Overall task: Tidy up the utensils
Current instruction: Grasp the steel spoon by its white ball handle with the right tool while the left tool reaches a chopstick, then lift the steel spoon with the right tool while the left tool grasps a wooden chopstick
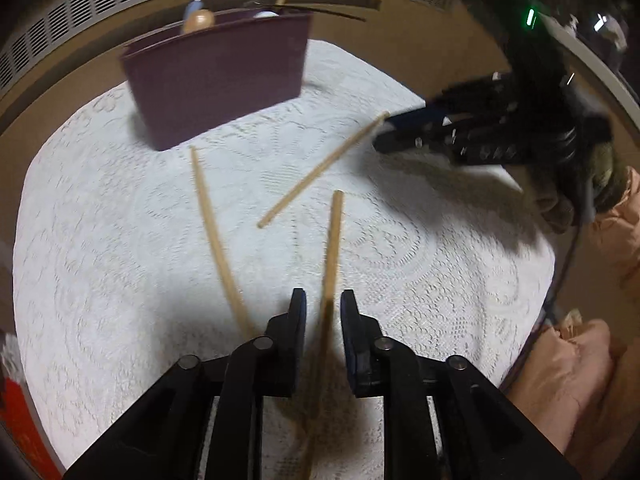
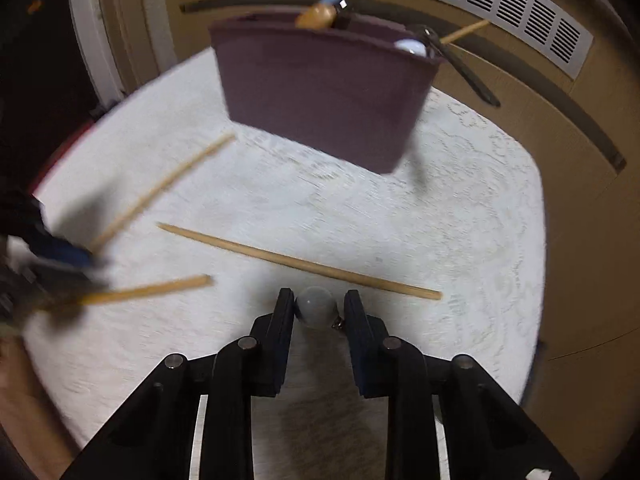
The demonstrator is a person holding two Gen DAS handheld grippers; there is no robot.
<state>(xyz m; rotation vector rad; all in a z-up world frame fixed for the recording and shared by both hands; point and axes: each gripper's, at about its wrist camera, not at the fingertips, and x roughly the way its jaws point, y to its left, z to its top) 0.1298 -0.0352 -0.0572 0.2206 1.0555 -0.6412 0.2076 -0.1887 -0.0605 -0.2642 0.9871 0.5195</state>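
Holding, left gripper (image 1: 323, 316): jaws part-open, thin wooden chopstick (image 1: 334, 240) between them, grip unclear
Right gripper (image 2: 319, 314): jaws around pale grey round knob (image 2: 316, 306), contact unclear
Cloth (image 1: 120, 260): two loose chopsticks
Beyond: maroon plastic utensil holder (image 1: 220, 80)

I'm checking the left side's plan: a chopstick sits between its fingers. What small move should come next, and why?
Probably carry it toward the purple holder. The left gripper has one chopstick between its fingers, tip raised above the white lace cloth, though the grip looks loose. The holder already contains utensils, and two more chopsticks lie on the cloth waiting.
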